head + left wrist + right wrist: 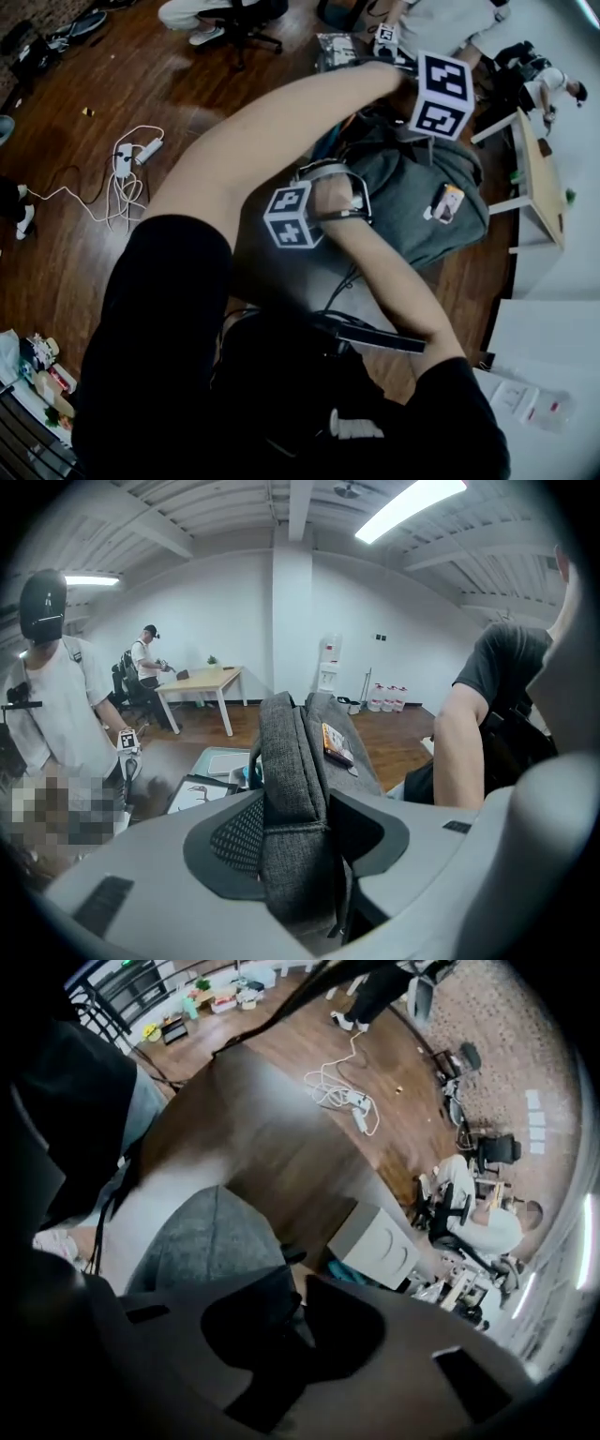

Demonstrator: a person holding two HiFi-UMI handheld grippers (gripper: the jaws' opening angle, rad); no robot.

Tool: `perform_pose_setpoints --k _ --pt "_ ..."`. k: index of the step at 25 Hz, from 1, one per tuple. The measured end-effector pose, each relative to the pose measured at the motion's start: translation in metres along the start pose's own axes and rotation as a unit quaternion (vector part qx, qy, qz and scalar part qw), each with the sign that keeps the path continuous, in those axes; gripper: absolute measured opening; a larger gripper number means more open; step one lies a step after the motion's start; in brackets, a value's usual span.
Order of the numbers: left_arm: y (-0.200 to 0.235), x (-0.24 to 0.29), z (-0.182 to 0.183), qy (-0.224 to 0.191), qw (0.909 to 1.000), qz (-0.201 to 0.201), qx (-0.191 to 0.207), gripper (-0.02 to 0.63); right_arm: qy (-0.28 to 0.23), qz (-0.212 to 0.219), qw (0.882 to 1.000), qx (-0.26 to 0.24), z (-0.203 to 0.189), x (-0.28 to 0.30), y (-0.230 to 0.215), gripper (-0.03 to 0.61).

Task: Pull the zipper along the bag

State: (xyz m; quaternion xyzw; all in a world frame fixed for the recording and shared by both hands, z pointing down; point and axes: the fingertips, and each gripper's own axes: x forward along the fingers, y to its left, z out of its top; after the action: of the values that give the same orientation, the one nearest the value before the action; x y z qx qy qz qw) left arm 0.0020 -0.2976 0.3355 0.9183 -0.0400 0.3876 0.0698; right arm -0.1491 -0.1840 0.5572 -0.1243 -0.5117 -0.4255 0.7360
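from above, the grey bag (417, 202) stretches toward upper right; my left gripper (300, 855) has its jaws clamped on its fabric ridge, which runs straight away; my right gripper (298, 1283), jaws barely parted, grips nothing beside the bag's edge.

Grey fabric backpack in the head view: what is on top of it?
On the grey fabric backpack, a small orange-and-black rectangular tag sits on the upper face. The person's forearm covers the near part, so anything there cannot be seen.
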Motion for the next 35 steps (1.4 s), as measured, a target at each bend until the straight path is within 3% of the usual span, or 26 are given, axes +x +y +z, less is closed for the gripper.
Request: perform_pose_setpoints --k 1,3,5,8,10,11,13,15,17,18,22,24,26,28,30,32,35 --pt "0.0 0.0 0.0 -0.003 1.0 0.001 0.0 0.198 0.01 -0.007 1.0 -0.014 -0.001 0.002 0.0 0.02" --pt "0.0 -0.002 -0.001 -0.009 1.0 -0.001 0.0 0.198 -0.013 -0.035 0.999 -0.025 0.006 -0.001 -0.004 0.017" --pt "0.0 -0.002 0.0 -0.018 0.9998 -0.005 0.0 0.198 -0.099 -0.079 0.992 0.007 0.019 -0.022 -0.016 0.017" --pt "-0.001 0.0 0.004 -0.023 0.9996 -0.013 0.006 0.198 -0.244 -0.138 0.953 0.115 0.019 -0.073 -0.031 0.017" --pt "-0.001 -0.001 0.004 -0.022 0.9996 -0.014 0.008 0.198 -0.284 -0.153 0.932 0.166 0.003 -0.093 -0.028 0.017" --pt "-0.002 -0.001 0.004 -0.023 0.9996 -0.015 0.008 0.198 -0.287 -0.157 0.929 0.173 -0.005 -0.097 -0.022 0.017" --pt "-0.005 -0.001 0.006 -0.026 0.9994 -0.021 0.007 0.198 -0.277 -0.171 0.932 0.161 -0.014 -0.098 -0.011 0.018" --pt "-0.008 -0.001 0.006 -0.025 0.9994 -0.023 0.007 0.198 -0.247 -0.174 0.945 0.128 -0.014 -0.089 -0.002 0.033" --pt "-0.008 -0.002 0.006 -0.021 0.9994 -0.024 0.008 0.198 -0.207 -0.143 0.964 0.086 -0.012 -0.075 0.008 0.171" --pt "-0.008 -0.002 0.006 -0.02 0.9995 -0.025 0.008 0.198 -0.189 -0.127 0.971 0.067 -0.012 -0.068 0.012 0.195" --pt "-0.012 0.001 0.009 -0.02 0.9994 -0.03 0.003 0.198 -0.125 -0.087 0.988 0.001 -0.004 -0.054 0.011 0.195" --pt "-0.016 0.003 0.009 -0.02 0.9993 -0.031 -0.001 0.198 -0.089 -0.033 0.995 -0.021 0.006 -0.044 0.014 0.192" --pt "-0.018 0.003 0.009 -0.016 0.9996 -0.025 0.001 0.198 -0.044 0.044 0.998 -0.028 0.007 -0.027 0.023 0.148" --pt "-0.017 0.002 0.009 -0.014 0.9997 -0.019 0.004 0.198 0.001 0.109 0.993 -0.036 0.003 -0.013 0.033 0.115" --pt "-0.018 0.001 0.009 -0.019 0.9996 -0.019 0.004 0.198 0.023 0.147 0.988 -0.045 0.004 -0.007 0.04 0.1" --pt "-0.021 -0.001 0.008 -0.023 0.9995 -0.021 0.009 0.198 0.009 0.122 0.991 -0.06 0.008 -0.015 0.034 0.044" --pt "-0.03 0.0 0.011 -0.029 0.9992 -0.024 0.016 0.198 -0.091 0.023 0.995 -0.03 0.02 -0.039 0.017 0.018"
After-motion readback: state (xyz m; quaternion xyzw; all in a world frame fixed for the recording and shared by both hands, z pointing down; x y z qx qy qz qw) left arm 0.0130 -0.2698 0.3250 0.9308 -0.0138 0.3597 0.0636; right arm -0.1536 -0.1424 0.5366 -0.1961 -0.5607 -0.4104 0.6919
